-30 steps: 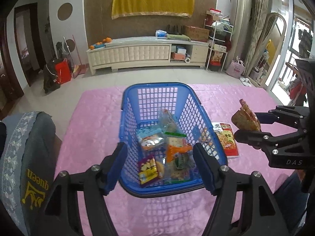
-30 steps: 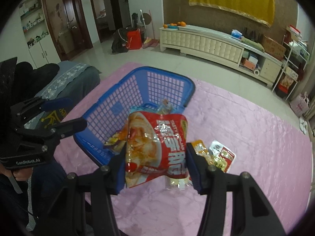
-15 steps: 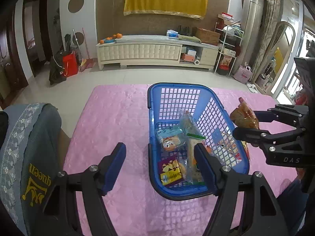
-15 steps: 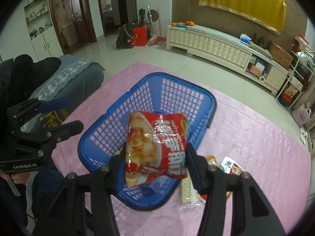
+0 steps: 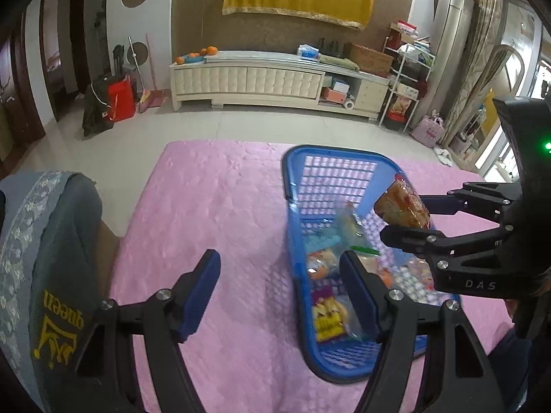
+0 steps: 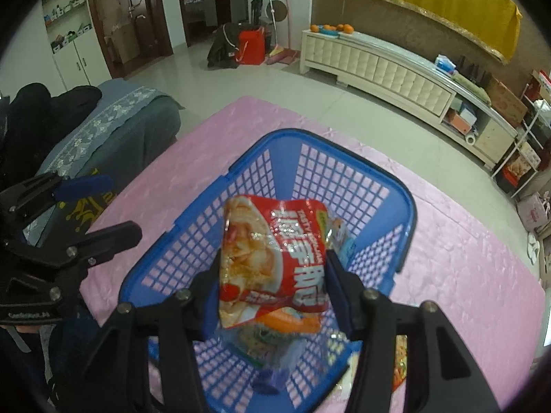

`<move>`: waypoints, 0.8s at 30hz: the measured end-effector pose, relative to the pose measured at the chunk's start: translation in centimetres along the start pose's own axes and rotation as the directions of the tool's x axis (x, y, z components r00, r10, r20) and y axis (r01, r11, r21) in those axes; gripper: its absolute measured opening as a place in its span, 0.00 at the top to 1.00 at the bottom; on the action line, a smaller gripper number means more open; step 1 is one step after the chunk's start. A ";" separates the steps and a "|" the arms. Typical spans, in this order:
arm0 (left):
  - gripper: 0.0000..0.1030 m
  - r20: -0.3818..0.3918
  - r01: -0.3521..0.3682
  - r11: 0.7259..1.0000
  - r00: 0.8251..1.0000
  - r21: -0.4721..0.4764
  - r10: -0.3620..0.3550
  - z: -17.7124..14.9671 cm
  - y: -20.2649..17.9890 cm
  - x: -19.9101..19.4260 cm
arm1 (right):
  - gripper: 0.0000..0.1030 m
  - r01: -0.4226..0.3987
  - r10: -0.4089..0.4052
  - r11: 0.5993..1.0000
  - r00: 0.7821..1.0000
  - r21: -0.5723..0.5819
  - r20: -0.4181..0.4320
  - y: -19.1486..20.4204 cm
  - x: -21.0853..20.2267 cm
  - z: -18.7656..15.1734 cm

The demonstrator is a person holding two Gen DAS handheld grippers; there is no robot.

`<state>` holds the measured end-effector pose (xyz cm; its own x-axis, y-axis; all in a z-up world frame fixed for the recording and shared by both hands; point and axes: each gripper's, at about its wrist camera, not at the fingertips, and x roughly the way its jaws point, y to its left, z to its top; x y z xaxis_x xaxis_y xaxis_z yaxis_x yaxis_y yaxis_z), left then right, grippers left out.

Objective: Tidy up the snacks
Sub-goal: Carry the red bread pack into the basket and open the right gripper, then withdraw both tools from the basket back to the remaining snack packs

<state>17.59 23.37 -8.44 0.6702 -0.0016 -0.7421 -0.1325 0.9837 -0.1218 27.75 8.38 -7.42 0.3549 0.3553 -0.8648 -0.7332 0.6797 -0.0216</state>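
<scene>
A blue plastic basket point(image 5: 292, 206) stands on the pink tablecloth point(image 5: 213, 206) and holds several snack packets point(image 5: 327, 316). My right gripper point(image 6: 272, 296) is shut on a red snack bag point(image 6: 272, 254) and holds it in the air above the basket point(image 6: 406, 206). In the left wrist view the right gripper point(image 5: 406, 213) with the red bag point(image 5: 401, 206) hangs over the basket's right side. My left gripper point(image 5: 279, 289) is open and empty, low over the cloth at the basket's left front. It also shows in the right wrist view point(image 6: 103, 206).
Another snack packet point(image 6: 399, 361) lies on the cloth right of the basket. A grey-blue covered seat point(image 5: 44, 258) stands at the table's left edge. A long white cabinet point(image 5: 258, 79) and a wire shelf point(image 5: 406, 82) stand far behind across the floor.
My right gripper has carried the red bag leftward from beside the basket to above it. My left gripper has shifted left, so the basket now lies to its right.
</scene>
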 end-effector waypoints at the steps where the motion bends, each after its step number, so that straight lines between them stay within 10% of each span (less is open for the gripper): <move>1: 0.33 -0.002 -0.001 1.000 1.000 0.002 0.001 0.2 0.1 0.3 | 0.44 0.000 0.000 1.000 1.000 0.002 -0.006 -0.1 0.5 0.3; 12: 0.33 -0.021 -0.008 1.000 1.000 -0.018 0.008 1.3 1.9 2.4 | 0.43 0.038 -0.039 0.999 0.998 -0.017 -0.047 -1.3 4.8 2.8; 16: 0.33 -0.028 -0.020 1.000 0.999 -0.021 0.020 1.3 1.9 2.5 | 0.02 0.078 -0.078 0.996 0.997 -0.053 -0.004 -0.9 5.1 2.9; 24: 0.33 -0.015 -0.013 1.000 1.000 -0.028 0.013 0.8 1.3 0.7 | 0.00 0.072 -0.072 0.997 0.997 0.002 0.022 -2.0 2.6 1.7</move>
<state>18.48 24.79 -8.53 0.6577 0.0080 -0.7533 -0.1615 0.9782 -0.1306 31.13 8.99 -8.74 0.4197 0.3191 -0.8497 -0.7043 0.7050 -0.0831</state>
